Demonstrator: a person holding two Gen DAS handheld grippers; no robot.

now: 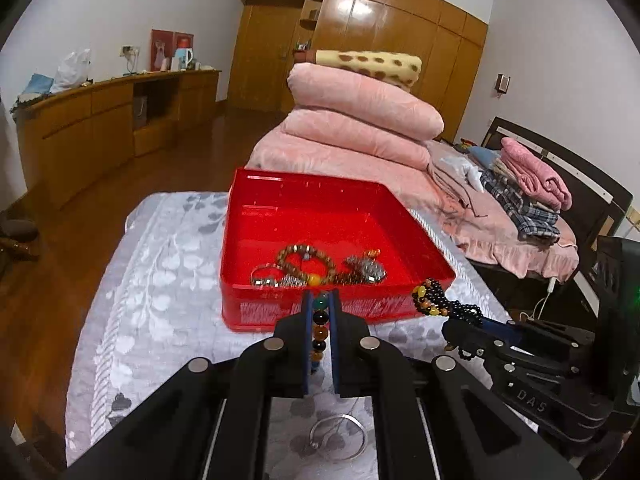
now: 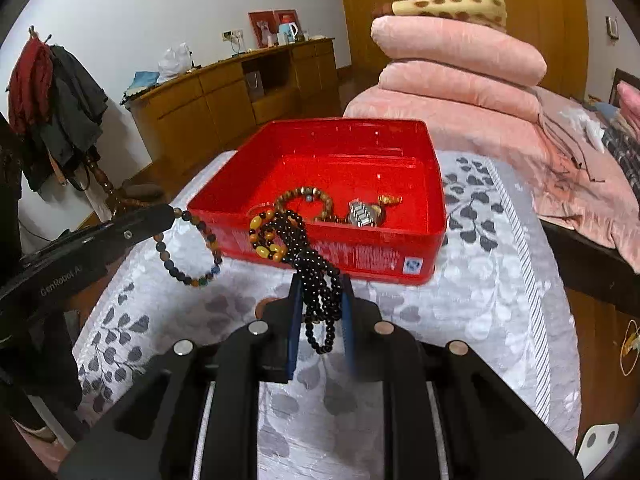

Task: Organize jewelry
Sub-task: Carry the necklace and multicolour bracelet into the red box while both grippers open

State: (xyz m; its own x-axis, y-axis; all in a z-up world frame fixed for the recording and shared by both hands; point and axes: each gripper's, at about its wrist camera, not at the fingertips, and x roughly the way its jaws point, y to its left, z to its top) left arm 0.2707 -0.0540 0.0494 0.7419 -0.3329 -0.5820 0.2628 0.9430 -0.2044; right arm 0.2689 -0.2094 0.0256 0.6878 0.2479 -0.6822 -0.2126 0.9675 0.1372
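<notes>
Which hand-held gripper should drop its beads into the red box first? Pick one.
Right. The right hand-held gripper holds the black bead strand close to the red box wall; the left hand-held gripper holds the multicolour bracelet off the box's corner.

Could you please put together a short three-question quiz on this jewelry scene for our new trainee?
1. True or false: the red plastic box already holds a brown wooden bead bracelet.
2. Which gripper holds the black bead necklace with amber beads? A left, B right.
3. Fill in: the silver wire bangle lies on the grey leaf-patterned ___.

Key: 1 true. 2 B, the right gripper; the left gripper grips the multicoloured bead bracelet. 3 cloth.
</notes>
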